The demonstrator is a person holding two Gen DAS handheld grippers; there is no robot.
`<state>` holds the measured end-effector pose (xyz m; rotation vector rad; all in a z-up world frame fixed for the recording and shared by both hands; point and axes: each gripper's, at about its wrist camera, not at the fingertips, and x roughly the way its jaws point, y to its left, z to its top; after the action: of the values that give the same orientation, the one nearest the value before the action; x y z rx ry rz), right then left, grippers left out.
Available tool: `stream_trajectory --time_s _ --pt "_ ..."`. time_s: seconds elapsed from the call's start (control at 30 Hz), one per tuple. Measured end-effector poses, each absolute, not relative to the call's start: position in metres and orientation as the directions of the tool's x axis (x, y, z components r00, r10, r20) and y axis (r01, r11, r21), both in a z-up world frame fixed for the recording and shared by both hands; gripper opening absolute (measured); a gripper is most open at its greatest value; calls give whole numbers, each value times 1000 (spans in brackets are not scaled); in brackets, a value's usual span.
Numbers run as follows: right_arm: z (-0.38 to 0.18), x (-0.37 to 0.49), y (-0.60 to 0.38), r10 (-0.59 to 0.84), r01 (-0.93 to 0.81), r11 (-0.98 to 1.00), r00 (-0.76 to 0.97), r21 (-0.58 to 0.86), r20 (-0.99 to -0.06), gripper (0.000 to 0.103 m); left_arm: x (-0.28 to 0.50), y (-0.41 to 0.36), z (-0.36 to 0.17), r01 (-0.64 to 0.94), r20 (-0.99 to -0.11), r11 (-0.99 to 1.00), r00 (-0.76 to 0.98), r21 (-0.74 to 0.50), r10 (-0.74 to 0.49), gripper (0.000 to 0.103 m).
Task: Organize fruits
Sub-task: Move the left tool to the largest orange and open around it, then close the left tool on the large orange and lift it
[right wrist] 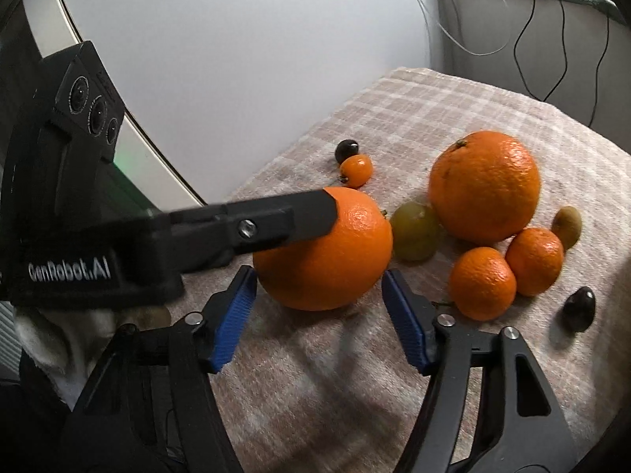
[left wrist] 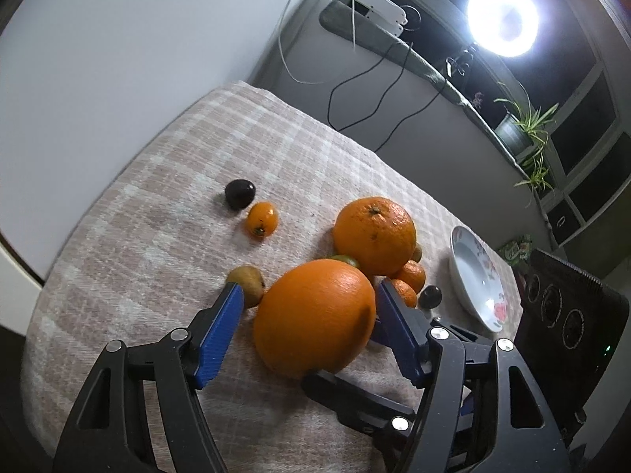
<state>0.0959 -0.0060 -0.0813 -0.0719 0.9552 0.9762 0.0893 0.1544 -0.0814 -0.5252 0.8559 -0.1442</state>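
A large orange (left wrist: pixel 315 315) lies on the checked cloth (left wrist: pixel 189 165). My left gripper (left wrist: pixel 309 287) is open around it, with a gap at the left pad. My right gripper (right wrist: pixel 318 274) is open too, and the same orange (right wrist: pixel 323 252) sits just ahead between its blue tips. A black finger (right wrist: pixel 276 224) of the left gripper crosses that orange's upper left. A second large orange (right wrist: pixel 484 185) lies farther back, with two mandarins (right wrist: pixel 483 283) and a green fruit (right wrist: pixel 414 230) beside it. A white flowered plate (left wrist: pixel 473 276) lies to the right.
A tiny orange fruit (left wrist: pixel 262 218) and a dark one (left wrist: pixel 239 194) lie apart at the back left. A brownish fruit (left wrist: pixel 246 283) touches the left fingertip. Another dark fruit (right wrist: pixel 579 309) lies at the right. A ring lamp (left wrist: pixel 503 15), cables and a potted plant (left wrist: pixel 524 126) stand behind.
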Motion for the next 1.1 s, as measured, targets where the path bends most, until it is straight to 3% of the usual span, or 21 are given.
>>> stream_trajectory --time_s 0.7,1.1 --pt "-68 86 -18 678 -739 586 225 331 -700 65 80 129 -83 -76 -716 896 632 -438 -296 65" --pt "-38 72 -39 686 -753 593 287 284 -669 64 72 106 -57 -23 -683 903 663 -429 -308 65"
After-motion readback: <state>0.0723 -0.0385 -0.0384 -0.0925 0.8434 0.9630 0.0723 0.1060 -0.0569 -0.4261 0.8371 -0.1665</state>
